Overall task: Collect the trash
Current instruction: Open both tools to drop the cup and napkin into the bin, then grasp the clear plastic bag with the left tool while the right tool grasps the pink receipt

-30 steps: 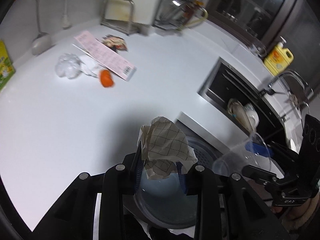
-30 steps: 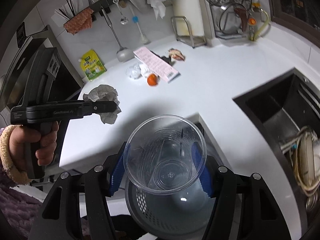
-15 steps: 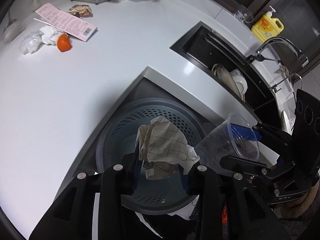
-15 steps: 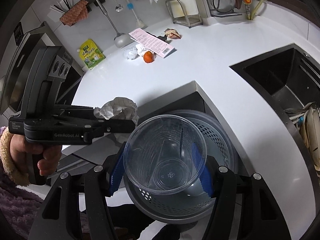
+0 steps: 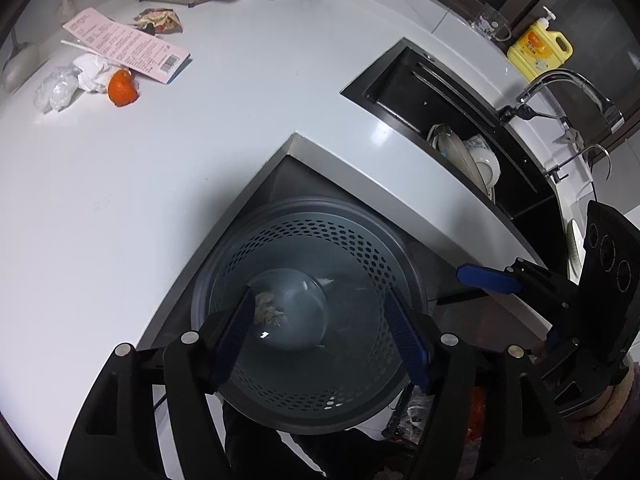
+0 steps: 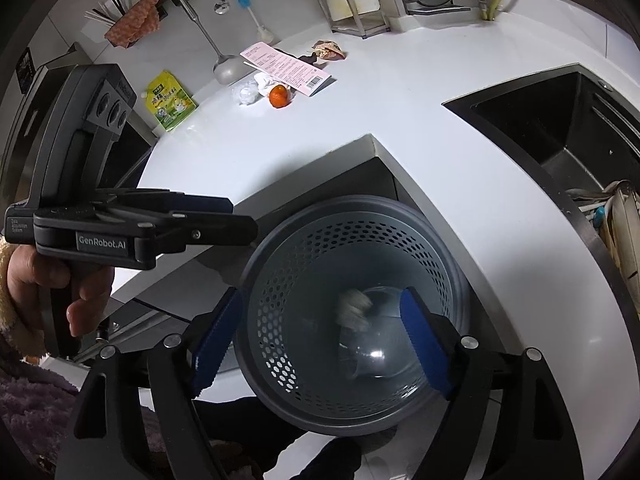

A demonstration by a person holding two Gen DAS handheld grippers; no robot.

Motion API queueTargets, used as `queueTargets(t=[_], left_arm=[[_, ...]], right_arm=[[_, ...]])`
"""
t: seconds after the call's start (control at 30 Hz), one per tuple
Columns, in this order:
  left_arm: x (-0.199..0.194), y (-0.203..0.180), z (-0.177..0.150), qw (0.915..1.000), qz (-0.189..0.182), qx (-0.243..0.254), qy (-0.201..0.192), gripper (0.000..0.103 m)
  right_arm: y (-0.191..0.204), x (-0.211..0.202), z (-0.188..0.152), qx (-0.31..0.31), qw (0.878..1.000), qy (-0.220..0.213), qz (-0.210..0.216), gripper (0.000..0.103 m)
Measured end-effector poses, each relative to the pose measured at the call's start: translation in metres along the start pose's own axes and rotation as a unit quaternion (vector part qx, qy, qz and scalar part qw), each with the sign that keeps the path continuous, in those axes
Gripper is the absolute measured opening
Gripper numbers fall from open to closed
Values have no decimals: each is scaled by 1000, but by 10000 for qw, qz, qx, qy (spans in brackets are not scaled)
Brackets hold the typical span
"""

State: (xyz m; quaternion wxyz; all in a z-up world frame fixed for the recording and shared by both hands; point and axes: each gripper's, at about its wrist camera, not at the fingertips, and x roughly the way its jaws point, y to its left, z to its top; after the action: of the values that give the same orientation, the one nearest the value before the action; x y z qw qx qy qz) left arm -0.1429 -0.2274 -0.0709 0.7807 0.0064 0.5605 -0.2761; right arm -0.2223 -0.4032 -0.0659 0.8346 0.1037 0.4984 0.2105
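A grey perforated trash basket [image 5: 360, 236] [image 6: 280, 320] stands below the counter corner. Inside it lie a clear plastic cup [image 5: 288, 312] [image 6: 376, 336] and a crumpled checked paper [image 5: 267, 312] [image 6: 354, 306]. My left gripper [image 5: 326, 332] is open and empty above the basket; it also shows in the right wrist view [image 6: 240, 220]. My right gripper [image 6: 320, 344] is open and empty above the basket too; it also shows in the left wrist view [image 5: 488, 280]. More trash lies on the white counter [image 5: 160, 160]: an orange peel [image 5: 122, 87] [image 6: 279, 95], white crumpled tissue [image 5: 94, 72], a clear plastic wad [image 5: 56, 90], a pink paper slip [image 5: 128, 46] [image 6: 286, 67], a snack wrapper [image 5: 158, 22] [image 6: 328, 50].
A black sink [image 5: 460, 120] [image 6: 560, 128] with dishes is at the right, with a faucet [image 5: 572, 84] and a yellow detergent bottle [image 5: 540, 48] behind. A green pouch [image 6: 170, 102], a ladle [image 6: 224, 68] and a metal rack [image 6: 352, 12] stand along the back wall.
Both grippers opened over the basket. The checked paper dropped out of the left one and the clear cup out of the right one; both now lie in the basket.
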Motion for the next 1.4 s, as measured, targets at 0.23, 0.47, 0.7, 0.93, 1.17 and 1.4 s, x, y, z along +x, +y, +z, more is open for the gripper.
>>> queueTargets(t=[0.23, 0.47, 0.7, 0.93, 1.17, 1.4], left_arm=[[-24, 6, 4, 9987, 289, -131, -389, 73], [-57, 22, 2, 9937, 648, -392, -823, 77], [-84, 57, 6, 9876, 946, -667, -1058, 78], [-97, 104, 25, 9828, 1121, -889, -1165, 78], [-98, 153, 54, 9808, 1223, -983, -1155, 79], [-92, 204, 95, 9785, 1310, -1032, -1216, 84]], right_arm=[[3, -10, 3, -111, 9998, -135, -8, 78], [14, -14, 23, -343, 9988, -330, 75, 78], [30, -1, 57, -548, 9975, -398, 186, 78], [45, 22, 104, -642, 9966, -457, 222, 78], [52, 49, 150, -586, 9969, -504, 150, 78], [58, 75, 185, -555, 9972, -493, 60, 78]])
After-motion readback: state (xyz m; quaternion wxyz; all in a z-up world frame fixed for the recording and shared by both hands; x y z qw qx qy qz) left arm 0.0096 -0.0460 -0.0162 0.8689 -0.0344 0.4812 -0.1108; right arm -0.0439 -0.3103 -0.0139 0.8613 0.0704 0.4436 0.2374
